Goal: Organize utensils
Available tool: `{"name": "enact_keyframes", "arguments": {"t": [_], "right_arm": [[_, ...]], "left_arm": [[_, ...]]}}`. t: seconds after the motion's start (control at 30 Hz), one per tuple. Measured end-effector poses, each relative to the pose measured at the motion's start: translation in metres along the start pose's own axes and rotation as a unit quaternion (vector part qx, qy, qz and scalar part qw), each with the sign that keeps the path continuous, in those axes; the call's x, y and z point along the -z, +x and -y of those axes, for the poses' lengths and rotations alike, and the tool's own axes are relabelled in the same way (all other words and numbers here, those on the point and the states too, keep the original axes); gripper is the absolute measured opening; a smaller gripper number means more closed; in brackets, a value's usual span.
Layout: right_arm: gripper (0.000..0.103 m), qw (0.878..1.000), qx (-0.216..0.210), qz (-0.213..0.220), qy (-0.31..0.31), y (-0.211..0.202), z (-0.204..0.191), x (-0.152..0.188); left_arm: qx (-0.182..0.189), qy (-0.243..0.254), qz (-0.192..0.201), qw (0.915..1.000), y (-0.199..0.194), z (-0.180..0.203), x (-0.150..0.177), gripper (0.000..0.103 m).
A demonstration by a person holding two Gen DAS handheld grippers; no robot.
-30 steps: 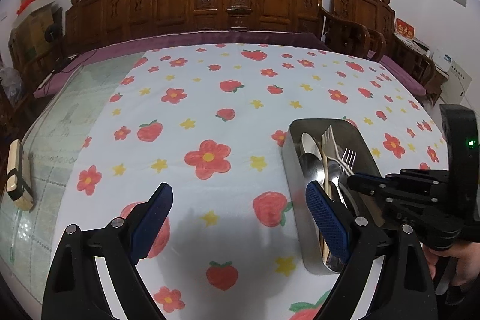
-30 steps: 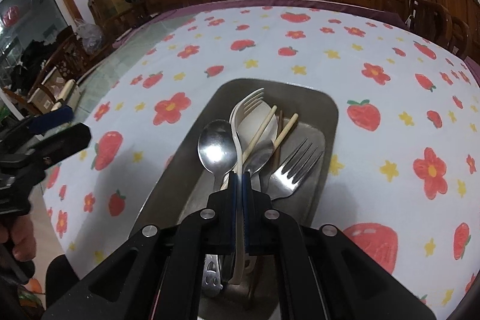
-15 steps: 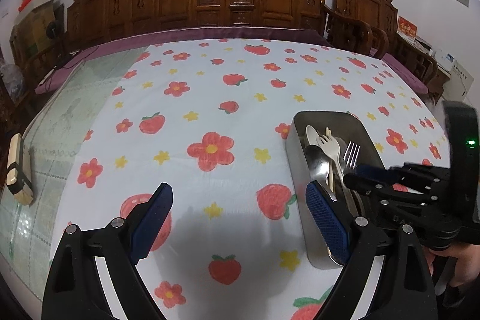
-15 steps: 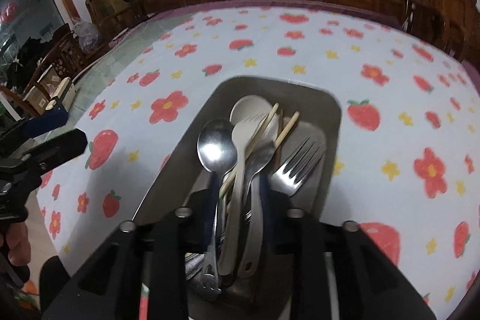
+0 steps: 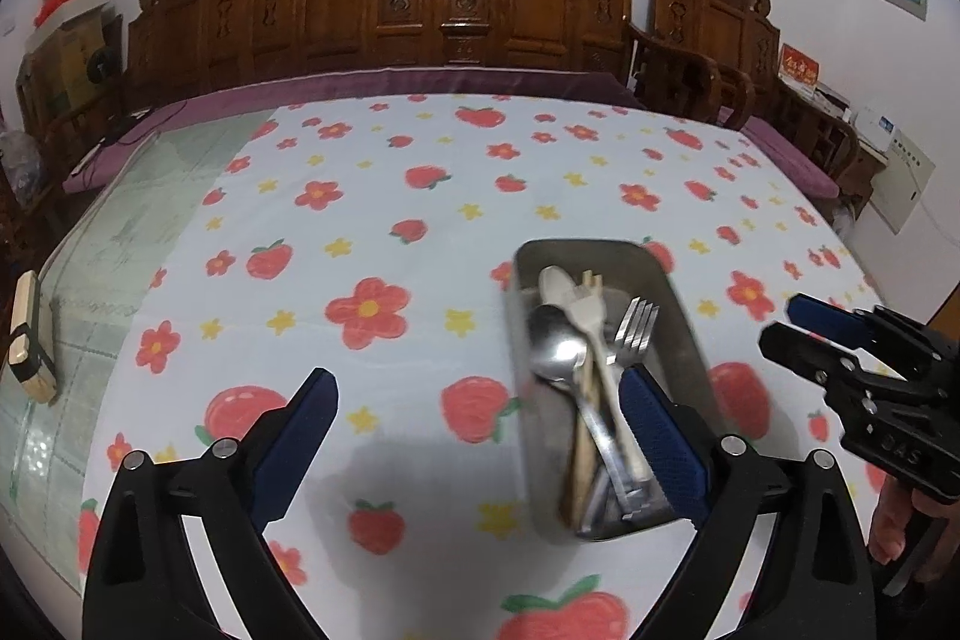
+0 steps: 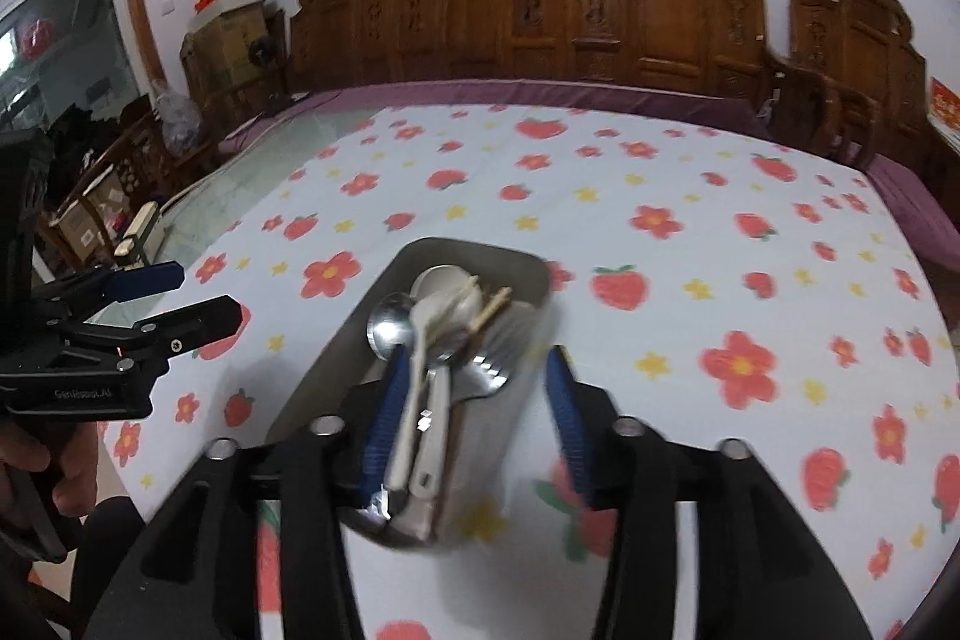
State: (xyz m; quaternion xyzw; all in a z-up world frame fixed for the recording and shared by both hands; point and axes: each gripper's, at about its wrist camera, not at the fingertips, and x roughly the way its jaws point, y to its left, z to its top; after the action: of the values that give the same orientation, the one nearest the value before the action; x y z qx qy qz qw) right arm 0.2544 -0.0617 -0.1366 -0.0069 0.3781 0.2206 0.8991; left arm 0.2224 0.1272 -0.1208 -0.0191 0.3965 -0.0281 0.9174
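On flowered tablecloth [image 5: 420, 196], nr front-right: sitting there, metal tray [image 5: 678, 292] w/ all visible utensils inside — steel spoon [image 5: 555, 349], white plastic spoon [image 5: 555, 280], white plastic fork [image 5: 591, 310], steel fork [image 5: 633, 325], chopsticks [image 5: 591, 280]. Lying heaped lengthwise, heads toward far end, handles overlapping at near end; not sorted by type.

Right gripper [image 6: 474, 406]: hanging just above tray, jaws apart w/ nothing clamped, having just been opening; handles showing between pads but pads not pressing on them. Blur in this view.

Left gripper [image 5: 480, 436]: standing wide open, empty, over cloth beside tray's left wall; right pad overlapping tray edge in view, contact can't tell.

Progress, judging by layout: gathering looking done — no loose utensil seen on cloth in either view. Possibly remaining: straightening pile, if tidier order wanted. Small block [image 5: 27, 334] lying at far-left table edge, prob not part of job.
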Motion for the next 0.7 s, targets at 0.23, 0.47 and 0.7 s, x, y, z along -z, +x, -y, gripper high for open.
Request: {"name": "enact_keyframes", "arguments": {"t": [0.23,0.47,0.7], "right_arm": [[0.101,0.999,0.038,0.028,0.023,-0.055,0.034,0.015],[0.101,0.994,0.066,0.081,0.033,-0.122,0.056,0.027],[0.101,0.986,0.081,0.141,0.029,-0.187,0.061,0.034]], "left_arm": [[0.010,-0.002,0.011,0.9999,-0.022,0.040,-0.005,0.095],[-0.001,0.007,0.068,0.9977,-0.067,0.085,-0.001,0.095],[-0.009,0.016,0.115,0.9932,-0.113,0.116,0.010,0.095]]}}
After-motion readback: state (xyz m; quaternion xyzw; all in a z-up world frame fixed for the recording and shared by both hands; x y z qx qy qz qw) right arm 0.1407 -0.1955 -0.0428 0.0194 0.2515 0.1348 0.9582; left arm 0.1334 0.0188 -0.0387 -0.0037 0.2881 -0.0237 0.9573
